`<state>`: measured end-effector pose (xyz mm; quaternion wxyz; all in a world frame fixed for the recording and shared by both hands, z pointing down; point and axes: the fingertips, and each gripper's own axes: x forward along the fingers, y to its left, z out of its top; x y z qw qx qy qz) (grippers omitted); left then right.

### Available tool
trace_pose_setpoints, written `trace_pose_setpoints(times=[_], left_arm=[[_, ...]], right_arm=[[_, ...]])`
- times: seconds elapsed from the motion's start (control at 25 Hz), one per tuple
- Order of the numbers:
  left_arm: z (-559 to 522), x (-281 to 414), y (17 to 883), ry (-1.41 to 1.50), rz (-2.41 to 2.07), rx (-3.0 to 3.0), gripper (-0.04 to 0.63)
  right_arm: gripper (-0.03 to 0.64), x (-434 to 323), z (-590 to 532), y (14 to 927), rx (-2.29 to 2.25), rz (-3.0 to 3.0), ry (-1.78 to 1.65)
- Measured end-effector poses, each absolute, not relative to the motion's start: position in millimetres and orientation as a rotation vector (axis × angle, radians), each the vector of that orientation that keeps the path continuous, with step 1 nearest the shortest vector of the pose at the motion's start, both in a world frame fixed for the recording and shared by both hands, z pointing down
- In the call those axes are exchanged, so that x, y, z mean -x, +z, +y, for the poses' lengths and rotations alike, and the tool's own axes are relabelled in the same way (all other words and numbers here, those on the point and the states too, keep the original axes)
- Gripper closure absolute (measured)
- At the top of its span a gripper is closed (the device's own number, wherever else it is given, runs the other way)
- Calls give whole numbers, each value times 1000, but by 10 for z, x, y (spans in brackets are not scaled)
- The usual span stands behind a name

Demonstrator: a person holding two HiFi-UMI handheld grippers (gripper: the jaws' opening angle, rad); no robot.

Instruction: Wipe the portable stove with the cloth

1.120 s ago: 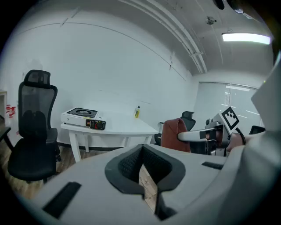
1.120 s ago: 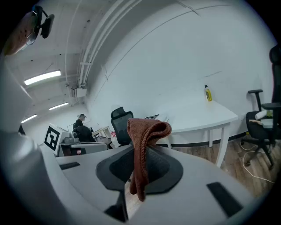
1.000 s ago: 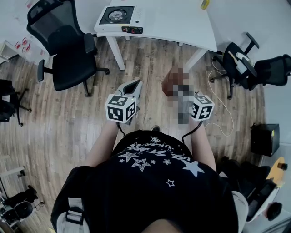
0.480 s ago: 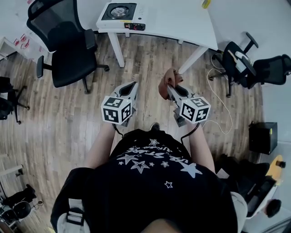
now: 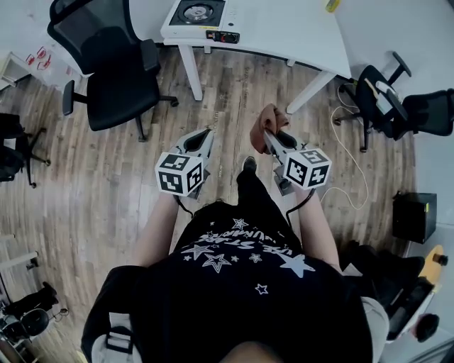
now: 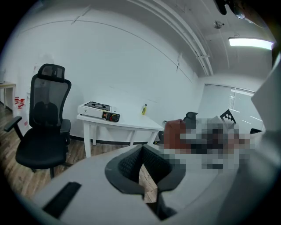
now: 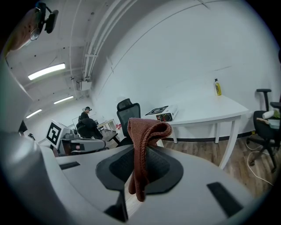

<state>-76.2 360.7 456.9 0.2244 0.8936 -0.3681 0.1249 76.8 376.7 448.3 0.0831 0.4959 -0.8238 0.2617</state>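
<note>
My right gripper (image 7: 140, 149) keeps its fingers clamped on the cloth (image 7: 147, 129), a rust-brown knitted piece. It folds over above the tips and hangs down between them, just as it did a second ago. My left gripper (image 6: 142, 146) carries nothing. Its fingers meet at the tips, and only the wooden floor (image 5: 99, 177) shows through the gap behind them.

Both grippers are in front of my body, side by side and apart, much where they were before. The left one sits a little lower in the head view.

What has changed lies between them: my dark leg (image 5: 252, 188) now reaches forward between the two grippers, where a second ago only a shoe tip peeked out.

The stove (image 5: 202, 14) sits on the white surface (image 5: 284, 32) straight ahead of my fingers and well apart from them. It has slid up toward the top edge of the head view. A black office chair (image 5: 113, 67) stands ahead and to the left of the left fingers, beside the surface.
</note>
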Motion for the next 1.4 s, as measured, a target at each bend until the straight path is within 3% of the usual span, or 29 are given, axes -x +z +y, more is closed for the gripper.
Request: trace_pose_setpoints(times=[0.44, 0.84, 1.4], left_arm=[[2605, 700, 4567, 317, -1125, -2426, 588], [1123, 148, 4381, 315, -1221, -2405, 588], [-126, -311, 4348, 348, -1311, -2348, 588]], right_arm=[[563, -1042, 2499, 4540, -1453, -2530, 804], [563, -1518, 892, 4371, -1356, -2606, 797], [561, -1929, -457, 4391, -1239, -2651, 837]])
